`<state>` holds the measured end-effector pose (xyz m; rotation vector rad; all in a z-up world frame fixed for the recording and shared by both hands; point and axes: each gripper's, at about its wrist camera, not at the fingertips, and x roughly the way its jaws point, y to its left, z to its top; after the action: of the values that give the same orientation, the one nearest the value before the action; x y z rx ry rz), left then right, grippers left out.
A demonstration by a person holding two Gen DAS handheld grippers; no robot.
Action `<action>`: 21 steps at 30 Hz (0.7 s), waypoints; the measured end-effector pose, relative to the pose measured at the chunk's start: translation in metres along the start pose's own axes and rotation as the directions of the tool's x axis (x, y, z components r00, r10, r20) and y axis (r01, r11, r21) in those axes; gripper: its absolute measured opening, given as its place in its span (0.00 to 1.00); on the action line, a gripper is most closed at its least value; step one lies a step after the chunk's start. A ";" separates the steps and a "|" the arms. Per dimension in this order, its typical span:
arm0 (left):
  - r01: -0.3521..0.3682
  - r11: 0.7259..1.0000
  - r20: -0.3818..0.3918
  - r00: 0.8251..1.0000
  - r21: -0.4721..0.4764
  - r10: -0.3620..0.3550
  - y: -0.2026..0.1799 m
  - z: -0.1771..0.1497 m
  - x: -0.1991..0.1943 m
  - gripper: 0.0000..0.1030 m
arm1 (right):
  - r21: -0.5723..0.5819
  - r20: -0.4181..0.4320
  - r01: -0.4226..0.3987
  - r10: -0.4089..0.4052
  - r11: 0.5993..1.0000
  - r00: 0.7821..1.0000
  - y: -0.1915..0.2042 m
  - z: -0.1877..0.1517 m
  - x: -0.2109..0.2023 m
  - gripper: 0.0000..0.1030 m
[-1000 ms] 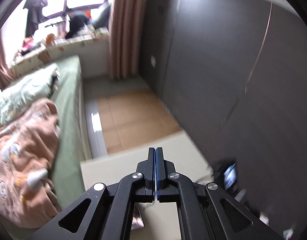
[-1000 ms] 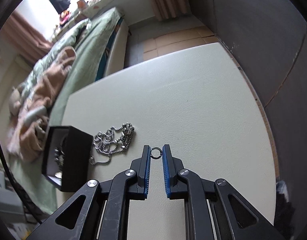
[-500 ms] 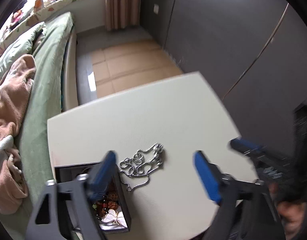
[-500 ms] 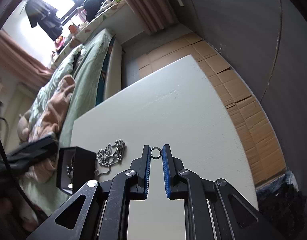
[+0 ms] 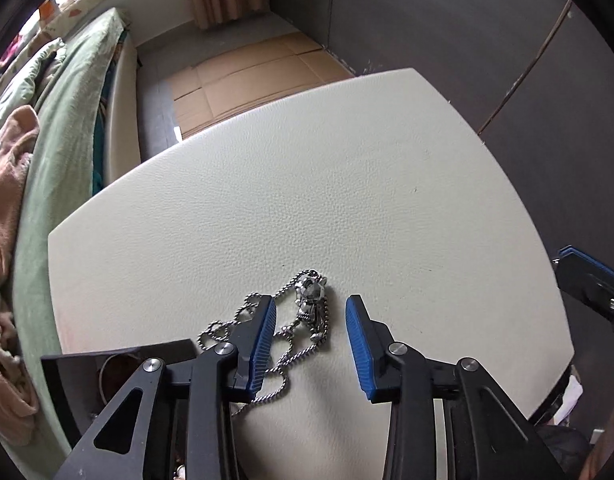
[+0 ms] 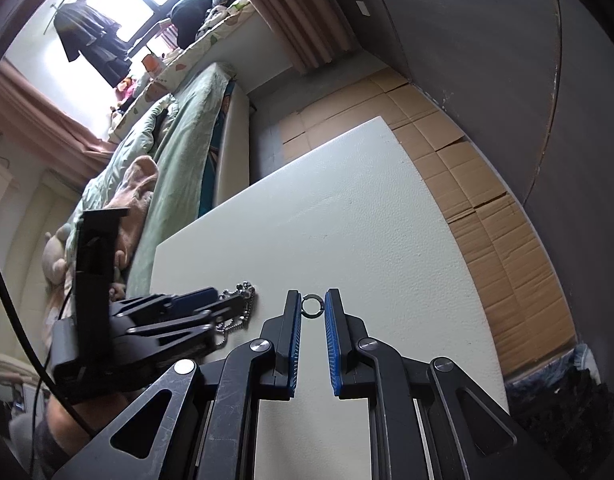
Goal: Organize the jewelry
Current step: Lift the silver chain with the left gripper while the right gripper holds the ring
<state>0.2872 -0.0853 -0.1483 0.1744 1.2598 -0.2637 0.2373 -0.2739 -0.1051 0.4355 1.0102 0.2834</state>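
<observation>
1 small ring [image 6: 311,306] pinched in right gripper [image 6: 311,309], left gripper [image 5: 310,322] spread wide over 1 ball chain [image 5: 303,328] (heaped, pendant attached), black box [image 5: 79,380] alongside, white table [image 5: 347,200]

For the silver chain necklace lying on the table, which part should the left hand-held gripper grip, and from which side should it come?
Probably the bunched part of the chain necklace around its chunky pendant, approached from straight above. The chain lies flat and loosely coiled on the table, so no side offers an edge. The left hand-held gripper is open and already straddles that bunch; closing there should catch several strands at once.
</observation>
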 end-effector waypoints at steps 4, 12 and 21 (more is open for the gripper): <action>-0.032 0.999 -0.024 0.999 0.028 0.033 -0.008 -0.003 0.014 0.33 | 0.000 -0.008 -0.002 0.002 1.000 1.000 0.002 0.001 0.005 0.13; -0.018 0.999 0.001 1.000 0.051 0.018 -0.014 -0.006 0.015 0.16 | -0.015 -0.014 0.003 -0.003 1.000 1.000 0.012 0.000 0.009 0.13; 0.038 0.998 0.068 0.997 -0.040 -0.035 0.009 -0.004 -0.021 0.15 | -0.014 -0.025 0.005 -0.005 1.000 1.000 0.012 -0.001 0.015 0.13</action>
<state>0.2798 -0.0738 -0.1300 0.1063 1.2020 -0.2726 0.2437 -0.2569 -0.1112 0.4177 1.0331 0.2917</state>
